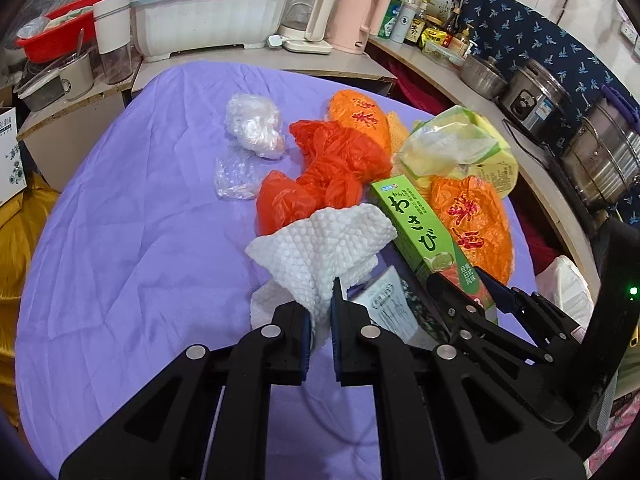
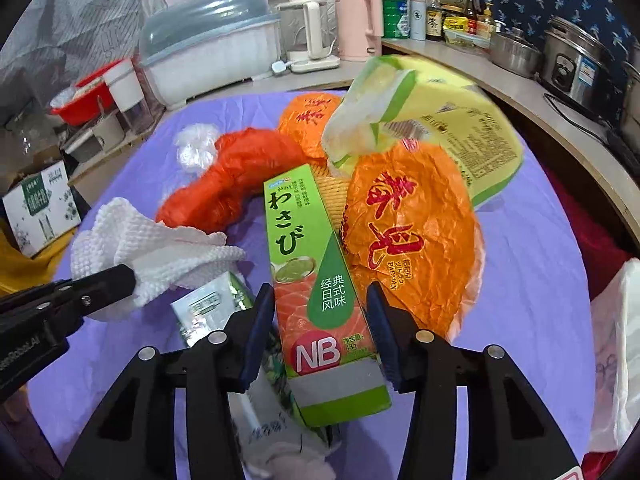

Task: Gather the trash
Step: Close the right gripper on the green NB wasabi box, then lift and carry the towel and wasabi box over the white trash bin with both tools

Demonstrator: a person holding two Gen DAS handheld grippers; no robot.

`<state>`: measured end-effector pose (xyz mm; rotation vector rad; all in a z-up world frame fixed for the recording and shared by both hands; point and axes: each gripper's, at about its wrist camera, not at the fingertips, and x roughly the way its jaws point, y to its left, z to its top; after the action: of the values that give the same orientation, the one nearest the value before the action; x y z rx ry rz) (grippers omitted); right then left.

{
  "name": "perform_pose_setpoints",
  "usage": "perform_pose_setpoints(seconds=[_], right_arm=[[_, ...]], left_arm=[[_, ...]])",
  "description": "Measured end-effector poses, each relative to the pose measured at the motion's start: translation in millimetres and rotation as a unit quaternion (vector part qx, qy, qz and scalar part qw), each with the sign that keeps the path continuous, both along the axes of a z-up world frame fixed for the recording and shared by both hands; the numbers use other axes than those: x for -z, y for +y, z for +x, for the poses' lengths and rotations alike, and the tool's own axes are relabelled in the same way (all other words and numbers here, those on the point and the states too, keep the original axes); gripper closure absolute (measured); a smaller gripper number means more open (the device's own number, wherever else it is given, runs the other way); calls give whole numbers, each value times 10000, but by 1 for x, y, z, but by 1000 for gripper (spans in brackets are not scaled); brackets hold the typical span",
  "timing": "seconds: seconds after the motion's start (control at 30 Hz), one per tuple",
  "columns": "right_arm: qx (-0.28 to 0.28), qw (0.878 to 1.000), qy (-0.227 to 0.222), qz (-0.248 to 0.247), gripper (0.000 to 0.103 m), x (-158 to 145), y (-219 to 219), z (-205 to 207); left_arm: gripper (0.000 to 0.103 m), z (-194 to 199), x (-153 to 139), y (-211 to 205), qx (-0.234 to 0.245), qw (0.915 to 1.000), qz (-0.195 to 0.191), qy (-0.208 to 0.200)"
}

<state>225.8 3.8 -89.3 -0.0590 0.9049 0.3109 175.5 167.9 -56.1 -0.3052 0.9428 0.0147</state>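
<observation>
We've got the left gripper clamped tight on the white paper towel, which hangs crumpled from its fingertips above the purple cloth. Over on our other side, the right gripper straddles the near end of the green wasabi box. The left pad looks to be against the box edge, but a sliver of gap shows at the right pad, so we can't call it a firm grasp from here; we'd say the jaws are parted around the box with no squeeze yet.

So where are we? One piece of trash is in hand, a second is lined up, and plenty is left. Just beyond the box lies an orange printed wrapper, touching its right side. Further out sit the red plastic bag, a second orange wrapper, the yellow-green packet and the clear plastic wads. A small printed sachet lies partly under the box, between our two grippers. A white bag sits off the right edge, possibly the collection bag.
</observation>
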Motion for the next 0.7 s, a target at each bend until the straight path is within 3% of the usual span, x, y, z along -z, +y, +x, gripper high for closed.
perform_pose_setpoints(seconds=[0.4,0.57,0.7], right_arm=[[425,9975,-283,488,64,-44,-51,-54],[510,9977,-164,420,64,-41,-71,-86],[613,9975,133,324,64,-20,-88,-114]], left_arm=[[95,-34,-49,-36,351,9981,-67,-508],[95,-49,-59,-59,585,9965,-72,-585],[95,-64,-56,-77,770,9956,-63,-539]])
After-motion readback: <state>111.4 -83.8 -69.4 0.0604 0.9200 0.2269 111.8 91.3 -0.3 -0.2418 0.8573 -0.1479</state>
